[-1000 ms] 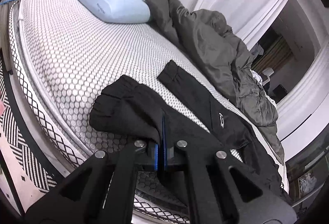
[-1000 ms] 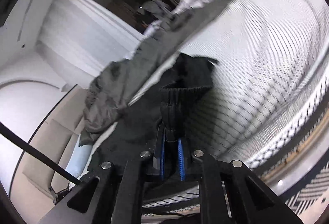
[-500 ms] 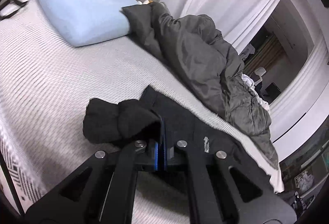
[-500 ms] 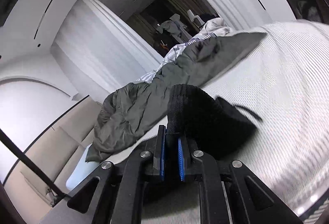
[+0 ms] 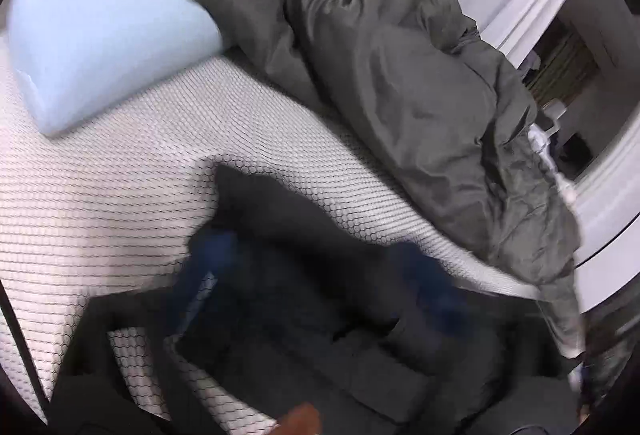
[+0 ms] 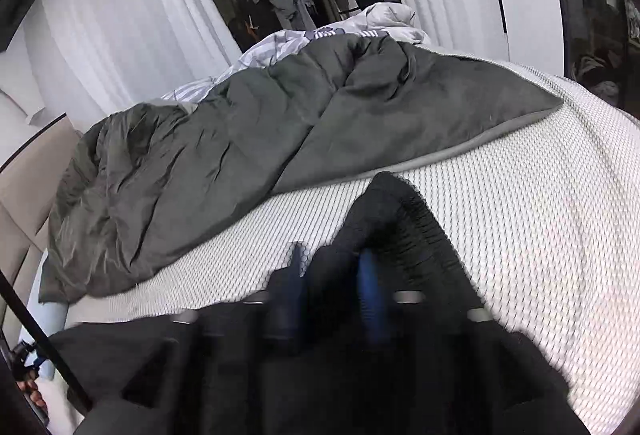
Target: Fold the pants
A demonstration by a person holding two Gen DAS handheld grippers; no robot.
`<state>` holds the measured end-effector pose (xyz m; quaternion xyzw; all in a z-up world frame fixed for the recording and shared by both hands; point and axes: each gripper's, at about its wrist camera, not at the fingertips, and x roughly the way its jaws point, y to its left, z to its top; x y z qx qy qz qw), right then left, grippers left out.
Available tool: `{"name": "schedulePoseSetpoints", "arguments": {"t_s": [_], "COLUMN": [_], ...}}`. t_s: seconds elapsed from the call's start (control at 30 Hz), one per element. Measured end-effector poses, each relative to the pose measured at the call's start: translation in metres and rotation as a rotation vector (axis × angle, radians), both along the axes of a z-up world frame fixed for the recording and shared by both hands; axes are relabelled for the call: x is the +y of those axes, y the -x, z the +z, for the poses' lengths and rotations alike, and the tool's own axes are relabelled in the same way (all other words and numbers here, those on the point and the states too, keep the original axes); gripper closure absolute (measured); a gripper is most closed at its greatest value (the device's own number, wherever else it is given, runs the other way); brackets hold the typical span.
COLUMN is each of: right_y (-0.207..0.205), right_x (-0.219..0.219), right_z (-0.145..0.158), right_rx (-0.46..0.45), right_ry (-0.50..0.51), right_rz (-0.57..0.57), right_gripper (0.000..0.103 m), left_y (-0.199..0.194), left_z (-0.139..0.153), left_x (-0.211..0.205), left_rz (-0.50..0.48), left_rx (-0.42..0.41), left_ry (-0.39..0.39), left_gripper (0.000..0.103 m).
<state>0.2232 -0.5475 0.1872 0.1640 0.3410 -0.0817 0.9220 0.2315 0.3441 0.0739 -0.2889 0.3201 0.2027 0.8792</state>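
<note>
The black pants (image 5: 288, 219) lie bunched on the white mesh mattress (image 5: 120, 195). In the blurred left wrist view my left gripper (image 5: 320, 271) hangs over them. Its jaws are opening and stand wide, the blue pads (image 5: 208, 263) clear of the cloth lying between them. In the right wrist view the ribbed waistband of the pants (image 6: 404, 219) rises just ahead of my right gripper (image 6: 334, 283). Its jaws are opening too. A fold of black fabric stands loosely between its blue pads (image 6: 370, 291), no longer pinched.
A rumpled grey duvet (image 5: 420, 107) (image 6: 240, 155) runs along the far side of the bed. A light-blue pillow (image 5: 100, 35) lies by the beige headboard (image 6: 24, 187). White curtains (image 6: 120, 35) and a dark doorway stand behind. Bare mattress (image 6: 540, 215) extends to the right.
Both grippers carried the pants across the bed towards the duvet. Each was shut on black fabric before; now both have their jaws apart and the cloth lies loose.
</note>
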Motion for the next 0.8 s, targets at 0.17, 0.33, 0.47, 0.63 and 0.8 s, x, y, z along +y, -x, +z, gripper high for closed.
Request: {"name": "schedulePoseSetpoints", "arguments": {"t_s": [0.17, 0.33, 0.47, 0.63, 0.8], "right_y": [0.057, 0.109, 0.138, 0.165, 0.166], "right_x": [0.008, 0.022, 0.015, -0.011, -0.021], "right_z": [0.001, -0.020, -0.046, -0.071, -0.085], "right_rx": [-0.116, -0.089, -0.052, -0.015, 0.012], "right_ry": [0.018, -0.076, -0.150, -0.242, -0.246], "right_rz": [0.004, 0.077, 0.058, -0.024, -0.060], "right_gripper": [0.014, 0.009, 0.009, 0.009, 0.009], "left_y": [0.033, 0.069, 0.084, 0.097, 0.087], "left_z": [-0.002, -0.040, -0.095, -0.114, -0.126], "left_x": [-0.029, -0.062, -0.064, -0.053, -0.026], "left_rz": [-0.063, -0.083, -0.084, -0.084, 0.033], "left_rx": [-0.027, 0.003, 0.094, -0.002, -0.079], "left_ry": [-0.003, 0.069, 0.300, 0.421, 0.452], "left_gripper": [0.001, 0.001, 0.040, 0.045, 0.099]}}
